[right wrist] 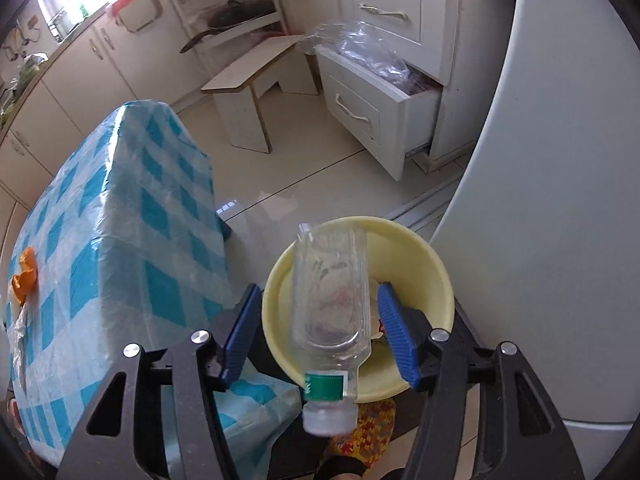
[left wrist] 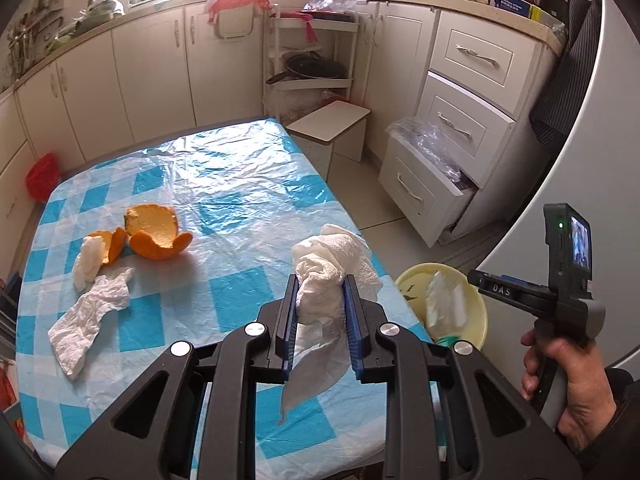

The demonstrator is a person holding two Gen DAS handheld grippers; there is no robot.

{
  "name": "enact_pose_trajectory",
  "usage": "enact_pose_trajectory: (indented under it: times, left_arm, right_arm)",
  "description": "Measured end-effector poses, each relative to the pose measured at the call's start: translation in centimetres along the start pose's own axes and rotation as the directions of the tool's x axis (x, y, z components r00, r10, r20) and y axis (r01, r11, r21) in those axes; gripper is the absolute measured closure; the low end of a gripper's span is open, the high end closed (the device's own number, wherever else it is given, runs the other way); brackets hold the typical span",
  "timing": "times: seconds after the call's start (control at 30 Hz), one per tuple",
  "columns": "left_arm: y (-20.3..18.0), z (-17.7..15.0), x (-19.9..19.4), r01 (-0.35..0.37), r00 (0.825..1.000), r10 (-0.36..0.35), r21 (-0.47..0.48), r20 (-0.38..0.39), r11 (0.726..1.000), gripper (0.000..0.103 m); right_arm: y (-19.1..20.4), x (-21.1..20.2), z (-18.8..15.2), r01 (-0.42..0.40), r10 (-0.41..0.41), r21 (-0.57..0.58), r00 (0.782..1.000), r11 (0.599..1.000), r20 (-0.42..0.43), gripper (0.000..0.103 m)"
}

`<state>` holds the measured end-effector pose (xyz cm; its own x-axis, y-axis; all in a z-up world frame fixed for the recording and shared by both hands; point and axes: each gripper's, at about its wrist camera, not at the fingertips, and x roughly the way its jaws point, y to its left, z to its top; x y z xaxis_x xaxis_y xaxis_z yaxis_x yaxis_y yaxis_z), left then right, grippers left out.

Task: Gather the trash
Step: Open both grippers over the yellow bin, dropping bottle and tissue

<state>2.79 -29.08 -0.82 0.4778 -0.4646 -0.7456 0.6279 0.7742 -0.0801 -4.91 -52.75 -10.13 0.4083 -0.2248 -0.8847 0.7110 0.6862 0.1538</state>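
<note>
Seeing my left gripper (left wrist: 320,312) with jaws clamped on a crumpled white paper towel (left wrist: 328,276) above the checkered bench (left wrist: 224,208). My right gripper (right wrist: 320,328) has jaws spread wide; a clear ribbed plastic bottle (right wrist: 330,308) sits loose between them, cap toward me, over the yellow bowl (right wrist: 432,268). Bowl contents hard to make out; orange peel (left wrist: 154,232) and more tissue (left wrist: 92,308) lie on the bench.

1. Bare checked tablecloth (left wrist: 240,216) ahead of the left gripper (left wrist: 320,300), whose span a crumpled tissue (left wrist: 328,276) fills.
2. Forward-left, orange peel (left wrist: 158,232) and flat tissue (left wrist: 96,308) block.
3. Right gripper (right wrist: 316,316) spread wide; clear bottle (right wrist: 330,300) between, yellow bowl (right wrist: 424,264) beneath, fridge (right wrist: 560,200) crowding right.
</note>
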Motion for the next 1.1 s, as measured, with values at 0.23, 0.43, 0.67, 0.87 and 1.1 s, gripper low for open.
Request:
enact_pose_trajectory:
  times: [0.23,0.43,0.67,0.87,1.1]
  left_arm:
    - [-5.1,0.8,2.6,0.095,0.994,-0.093,0.043,-0.050,0.994,0.083]
    - [-11.1,0.5,7.0,0.169,0.979,-0.157,0.094,-0.129,0.981,0.083]
    - [-16.4,-1.0,15.1,0.241,0.932,-0.213,0.062,-0.294,0.969,0.080]
    - [-17.5,-0.8,16.8,0.231,0.919,-0.202,0.045,-0.337,0.972,0.049]
    - [-14.2,-0.5,12.3,0.205,0.942,-0.194,0.014,-0.275,0.979,0.038]
  right_arm:
    - [1.5,-7.0,3.3,-0.075,0.098,-0.126,0.977,0.989,0.191,0.029]
    - [-0.8,-11.2,4.9,-0.075,0.106,-0.093,0.913,0.993,0.394,0.026]
    - [-3.9,-13.8,5.8,-0.137,0.095,0.043,0.852,0.990,0.515,0.026]
    - [-4.5,-13.1,6.3,-0.172,0.118,0.062,0.856,0.983,0.504,0.026]
    - [-4.1,-13.2,6.0,-0.168,0.125,0.043,0.861,0.985,0.492,0.026]
